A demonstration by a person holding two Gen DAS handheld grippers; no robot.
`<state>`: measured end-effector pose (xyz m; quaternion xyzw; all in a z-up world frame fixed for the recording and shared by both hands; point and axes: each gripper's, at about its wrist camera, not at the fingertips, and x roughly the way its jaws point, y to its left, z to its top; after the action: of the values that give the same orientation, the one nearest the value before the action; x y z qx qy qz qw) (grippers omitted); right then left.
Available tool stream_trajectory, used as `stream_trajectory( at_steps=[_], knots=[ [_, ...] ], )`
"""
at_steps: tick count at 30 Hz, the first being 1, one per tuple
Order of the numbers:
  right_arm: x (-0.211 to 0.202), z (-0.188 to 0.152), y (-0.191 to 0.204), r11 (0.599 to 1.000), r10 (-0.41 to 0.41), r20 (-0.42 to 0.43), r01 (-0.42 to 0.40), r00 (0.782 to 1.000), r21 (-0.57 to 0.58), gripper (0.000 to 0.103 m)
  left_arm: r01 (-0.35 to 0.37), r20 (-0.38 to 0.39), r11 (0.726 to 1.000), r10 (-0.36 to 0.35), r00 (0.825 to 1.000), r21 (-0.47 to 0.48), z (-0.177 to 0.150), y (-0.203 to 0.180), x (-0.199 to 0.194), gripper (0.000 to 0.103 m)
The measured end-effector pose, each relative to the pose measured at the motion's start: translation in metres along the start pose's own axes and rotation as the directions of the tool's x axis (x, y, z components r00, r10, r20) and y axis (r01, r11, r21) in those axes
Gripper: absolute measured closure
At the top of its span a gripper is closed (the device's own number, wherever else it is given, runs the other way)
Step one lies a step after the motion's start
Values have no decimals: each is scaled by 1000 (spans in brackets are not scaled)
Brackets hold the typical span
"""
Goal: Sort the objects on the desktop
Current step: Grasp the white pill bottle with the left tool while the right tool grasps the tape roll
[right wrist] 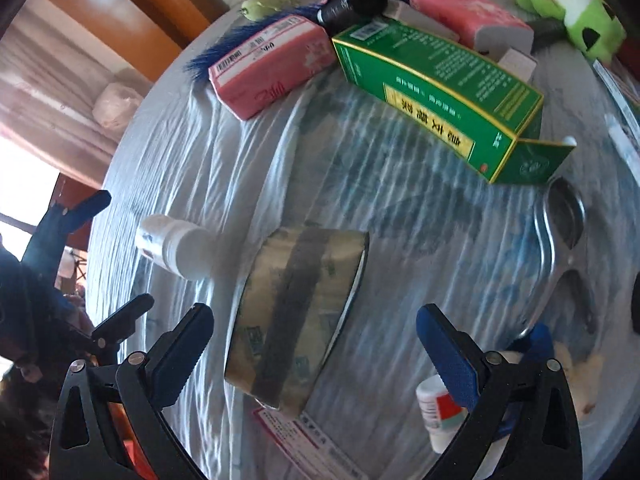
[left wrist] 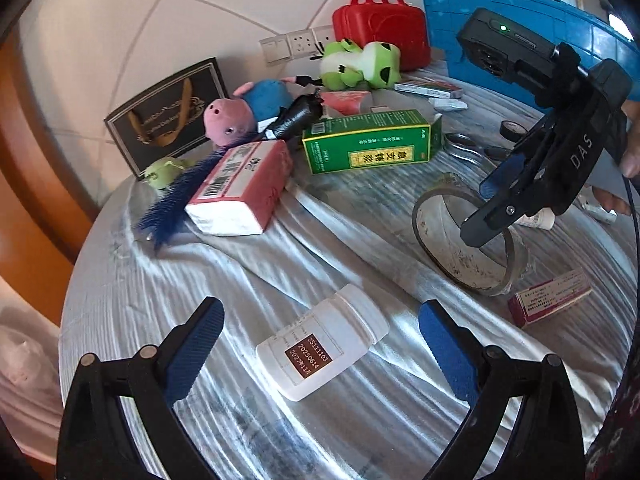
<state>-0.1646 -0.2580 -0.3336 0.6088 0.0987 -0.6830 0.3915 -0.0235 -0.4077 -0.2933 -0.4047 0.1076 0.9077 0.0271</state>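
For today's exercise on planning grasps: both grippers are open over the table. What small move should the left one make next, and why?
Probably ease the left gripper forward and down so its fingers straddle the white bottle, then close. The bottle lies on its side between the open jaws, apart from other things, while the right gripper is already lined up on the tape roll.

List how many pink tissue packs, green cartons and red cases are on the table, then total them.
Pink tissue packs: 2
Green cartons: 1
Red cases: 1
Total: 4
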Motion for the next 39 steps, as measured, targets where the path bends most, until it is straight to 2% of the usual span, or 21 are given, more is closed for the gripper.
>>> stream_trajectory(
  at_steps=[2, 5, 7, 8, 10, 12, 13, 14, 15, 17, 18, 20, 21, 22, 25, 28, 34, 39],
  knots=[
    [7, -2, 1, 999, -9, 9, 9, 1000, 33, 0, 59, -9, 997, -59, 998, 47, 0, 2, 10, 4],
    [13, -5, 6, 999, -30, 24, 29, 999, 40, 2, 159, -58, 982, -154, 986, 98, -1, 4, 29, 4],
    [18, -8, 7, 998, -41, 13, 40, 999, 43, 11, 228, -98, 966, -217, 971, 125, -5, 5, 41, 4],
    [20, -11, 6, 998, -43, 9, 42, 999, 45, 19, 257, -115, 956, -241, 964, 145, -7, 5, 45, 4],
    [21, -13, 6, 998, -52, 7, 52, 999, 43, 23, 287, -145, 942, -264, 954, 174, -10, 7, 51, 6],
    [21, -15, 8, 997, -75, 17, 75, 997, 25, 28, 320, -171, 934, -293, 941, 158, -15, 12, 58, 12],
    [20, -15, 11, 996, -87, 20, 86, 996, 15, 29, 350, -179, 929, -327, 928, 123, -16, 17, 60, 16],
    [19, -14, 12, 996, -93, 21, 93, 995, 7, 35, 359, -165, 928, -340, 926, 97, -17, 20, 58, 21],
    [18, -14, 13, 995, -96, 22, 96, 995, -2, 42, 360, -158, 929, -345, 925, 82, -18, 22, 56, 25],
    [17, -15, 16, 994, -102, 21, 103, 995, -26, 48, 345, -145, 936, -333, 932, 73, -22, 19, 49, 39],
    [16, -16, 18, 993, -105, 22, 106, 994, -44, 51, 341, -143, 938, -330, 933, 64, -24, 17, 46, 41],
    [14, -20, 19, 992, -104, 27, 106, 994, -65, 58, 331, -132, 943, -323, 937, 40, -28, 13, 38, 57],
    [12, -20, 19, 992, -103, 29, 105, 994, -71, 63, 325, -125, 946, -319, 939, 24, -30, 9, 33, 57],
    [10, -21, 19, 992, -100, 31, 102, 994, -77, 64, 308, -116, 951, -305, 945, 12, -31, 8, 29, 57],
    [3, -24, 16, 989, -101, 42, 105, 994, -103, 64, 282, -83, 959, -284, 955, -40, -33, 0, 19, 57],
    [-2, -27, 14, 987, -108, 57, 114, 992, -116, 64, 231, -59, 971, -234, 970, -58, -30, -8, 13, 57],
    [-20, -29, 12, 981, -122, 104, 136, 987, -140, 68, 201, -3, 974, -202, 979, -103, -7, -7, 1, 57],
    [-38, -28, 9, 978, -137, 147, 157, 980, -136, 81, 186, 16, 976, -186, 982, -116, 11, -9, -2, 57]
  ],
)
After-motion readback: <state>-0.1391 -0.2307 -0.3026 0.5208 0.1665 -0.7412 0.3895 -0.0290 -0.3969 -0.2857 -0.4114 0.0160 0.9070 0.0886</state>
